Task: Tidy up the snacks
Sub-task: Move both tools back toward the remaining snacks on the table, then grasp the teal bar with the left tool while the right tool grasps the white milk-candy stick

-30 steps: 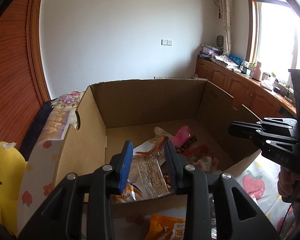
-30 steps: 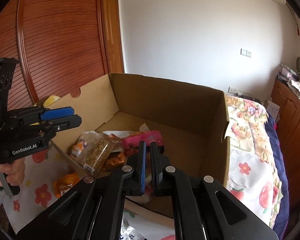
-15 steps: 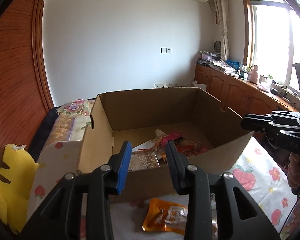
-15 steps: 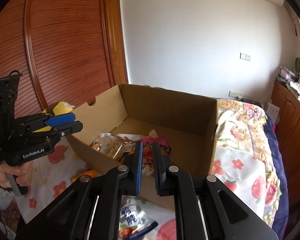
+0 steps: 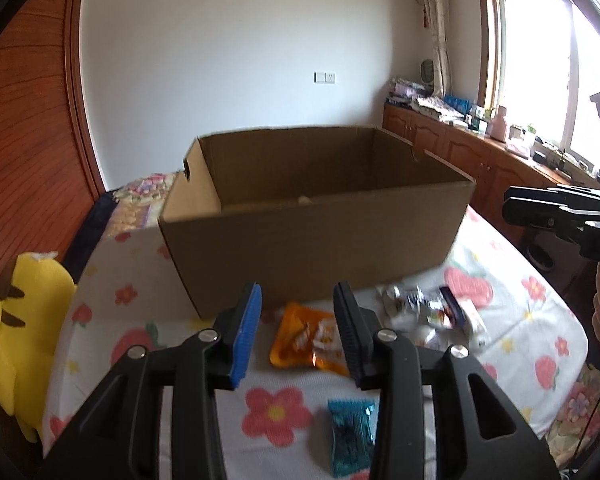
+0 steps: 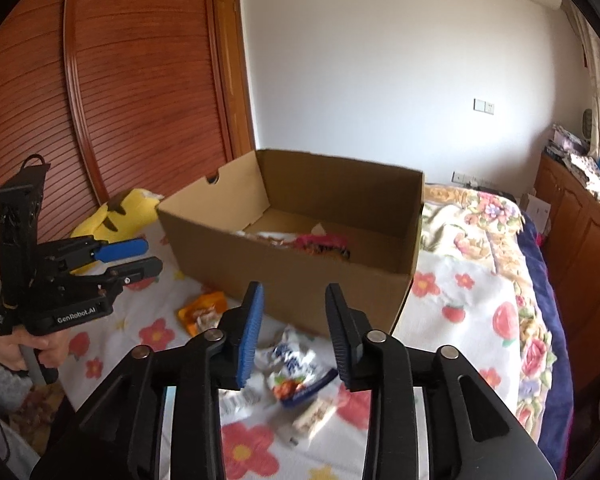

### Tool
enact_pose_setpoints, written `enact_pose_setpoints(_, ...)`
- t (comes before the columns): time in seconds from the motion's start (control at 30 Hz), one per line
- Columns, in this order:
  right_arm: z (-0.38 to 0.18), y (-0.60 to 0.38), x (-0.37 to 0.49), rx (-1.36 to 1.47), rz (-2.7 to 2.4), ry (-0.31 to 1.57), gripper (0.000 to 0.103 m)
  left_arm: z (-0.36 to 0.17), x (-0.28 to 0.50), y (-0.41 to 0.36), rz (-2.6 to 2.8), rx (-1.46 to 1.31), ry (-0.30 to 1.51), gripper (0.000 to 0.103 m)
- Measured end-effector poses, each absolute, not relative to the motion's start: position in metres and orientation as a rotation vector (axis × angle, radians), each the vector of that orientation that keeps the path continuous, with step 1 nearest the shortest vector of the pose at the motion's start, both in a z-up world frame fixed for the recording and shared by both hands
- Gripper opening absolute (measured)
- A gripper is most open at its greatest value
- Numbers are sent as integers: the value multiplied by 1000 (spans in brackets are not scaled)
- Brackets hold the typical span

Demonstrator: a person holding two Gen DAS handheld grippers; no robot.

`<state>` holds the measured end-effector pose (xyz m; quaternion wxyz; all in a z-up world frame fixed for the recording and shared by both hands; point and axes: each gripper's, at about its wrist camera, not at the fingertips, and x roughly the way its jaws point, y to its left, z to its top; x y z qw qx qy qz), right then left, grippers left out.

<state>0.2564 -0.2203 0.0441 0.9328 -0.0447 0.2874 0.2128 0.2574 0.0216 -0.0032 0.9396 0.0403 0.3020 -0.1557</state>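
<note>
Several snack packets lie loose before my grippers: an orange packet (image 5: pixel 308 340) below my left gripper (image 5: pixel 296 332), a white-blue packet (image 6: pixel 296 364) under my right gripper (image 6: pixel 292 332). Both are empty, the right's jaws opening. Next, I judge: descend, pinch, carry to the cardboard box (image 5: pixel 316 236) ahead.

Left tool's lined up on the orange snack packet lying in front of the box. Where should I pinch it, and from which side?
Probably the near edge of the orange packet, coming down from above on the side away from the box. It lies flat on the flowered sheet, so a thin sealed edge should pinch more easily than the puffed middle. The left tool is empty, jaws apart, just short of it.
</note>
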Motion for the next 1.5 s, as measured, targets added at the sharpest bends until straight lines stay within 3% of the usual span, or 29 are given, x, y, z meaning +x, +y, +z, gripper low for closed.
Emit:
enact_pose_setpoints(0.77,-50,-234,249,-48,360,801,38,-57,217,11,-351,31,764,43)
enact_pose_setpoints(1.13,-69,-233,259,-35,319,856,38,-67,209,2,-361,44,801,44)
enact_pose_setpoints(1.3,-72,-233,258,-41,317,866,29,-71,207,-2,-366,61,817,44)
enact_pose_setpoints(1.5,-74,-230,255,-66,320,856,27,-76,212,-3,-347,71,842,44)
